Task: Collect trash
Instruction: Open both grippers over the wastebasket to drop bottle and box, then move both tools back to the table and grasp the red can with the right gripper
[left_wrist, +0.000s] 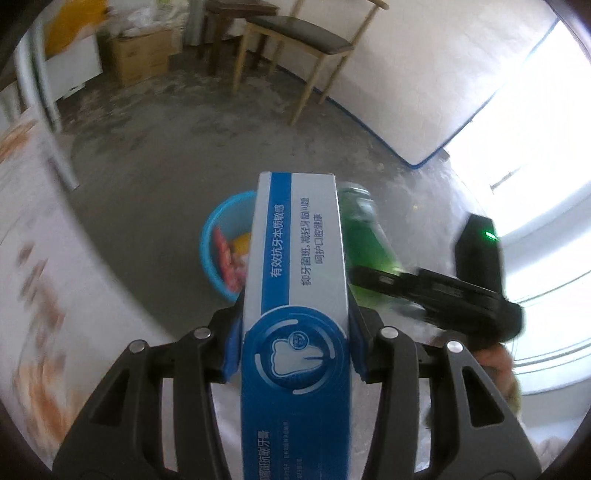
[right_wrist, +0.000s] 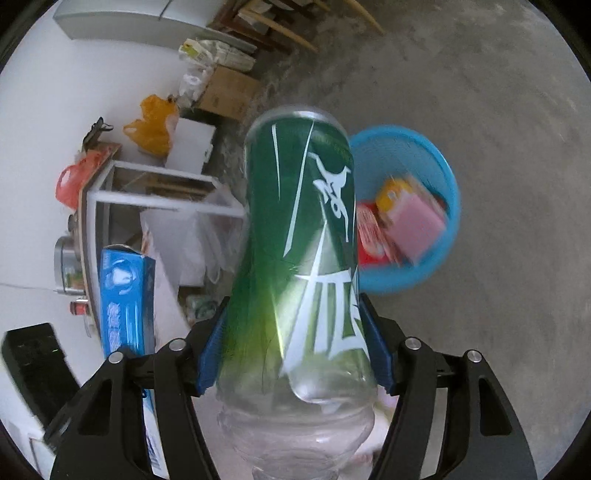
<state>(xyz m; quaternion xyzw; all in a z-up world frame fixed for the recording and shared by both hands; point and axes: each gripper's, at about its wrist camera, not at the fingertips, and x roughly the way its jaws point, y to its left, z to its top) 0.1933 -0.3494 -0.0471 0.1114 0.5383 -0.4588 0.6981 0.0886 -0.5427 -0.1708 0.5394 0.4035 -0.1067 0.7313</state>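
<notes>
The toothpaste box (left_wrist: 295, 295) stood lengthwise in the centre of the left wrist view, clamped between the blue pads (left_wrist: 231, 350) of the left gripper (left_wrist: 295, 349). In the right wrist view the same box showed at the lower left. The green bottle (right_wrist: 303, 258) filled the middle of the right wrist view, pinched at its lower part by the right gripper (right_wrist: 295, 354), its far end toward the top of the frame. In the left view the bottle sat blurred just right of the box.

Beyond both, the blue basin (right_wrist: 439, 173) rested on the grey floor (left_wrist: 155, 177), holding a red pack (right_wrist: 369, 236), a pink item (right_wrist: 417, 221) and something yellow (right_wrist: 391, 195). A chair (left_wrist: 299, 40) stood at upper centre of the left view, a carton (left_wrist: 140, 55) at upper left.
</notes>
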